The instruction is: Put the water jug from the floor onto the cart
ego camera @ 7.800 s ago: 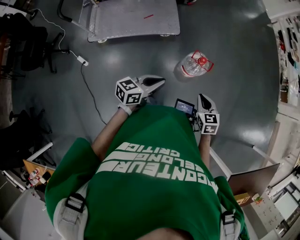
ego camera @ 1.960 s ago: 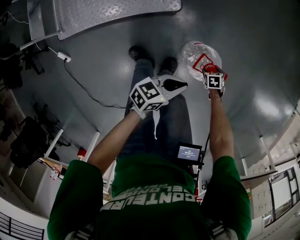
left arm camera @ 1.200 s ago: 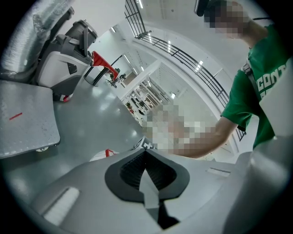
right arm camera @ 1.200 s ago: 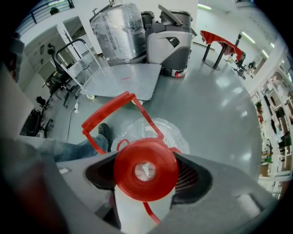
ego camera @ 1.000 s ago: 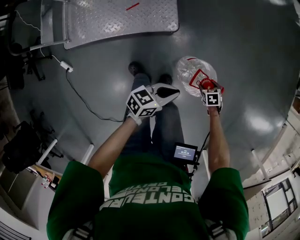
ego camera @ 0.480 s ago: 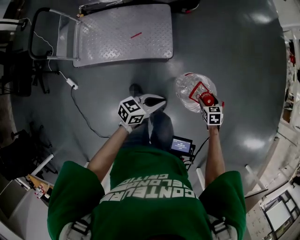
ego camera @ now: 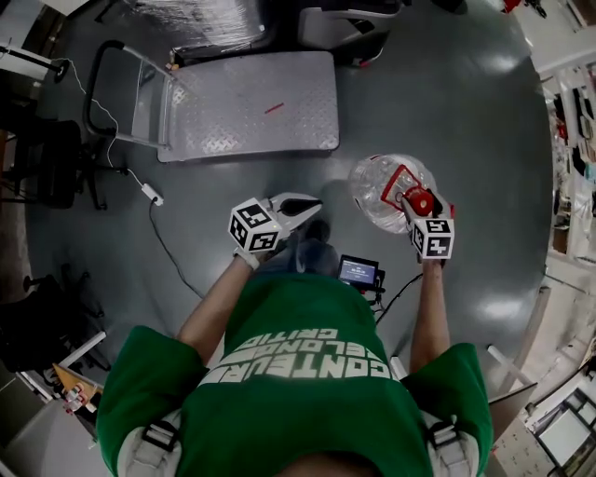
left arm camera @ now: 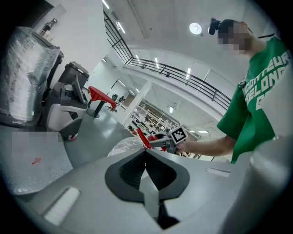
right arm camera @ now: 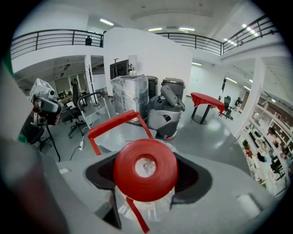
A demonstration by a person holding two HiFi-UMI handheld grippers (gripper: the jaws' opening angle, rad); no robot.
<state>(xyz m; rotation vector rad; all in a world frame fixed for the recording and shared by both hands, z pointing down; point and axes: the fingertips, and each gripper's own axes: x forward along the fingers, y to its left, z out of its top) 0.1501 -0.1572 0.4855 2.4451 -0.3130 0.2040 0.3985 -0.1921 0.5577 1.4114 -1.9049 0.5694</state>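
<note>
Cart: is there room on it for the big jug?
Yes. The cart deck is bare from its handle across, except one small red mark. It's crowded past the far edge: a wrapped bundle and a grey machine.

The left gripper (left arm camera: 145,157) fills the foreground. Its jaws are closed together, with nothing between the dark pads (left arm camera: 128,171). Beyond the tips, the clear water jug (left arm camera: 122,146) is partly visible, with its red handle (left arm camera: 141,136) raised. The right gripper (left arm camera: 156,142), carrying a marker cube (left arm camera: 179,134), meets the jug at the handle. A person in a green shirt (left arm camera: 258,100) holds it with an outstretched arm. The cart (left arm camera: 27,176) deck lies at lower left, bearing a small red mark (left arm camera: 36,160).
</note>
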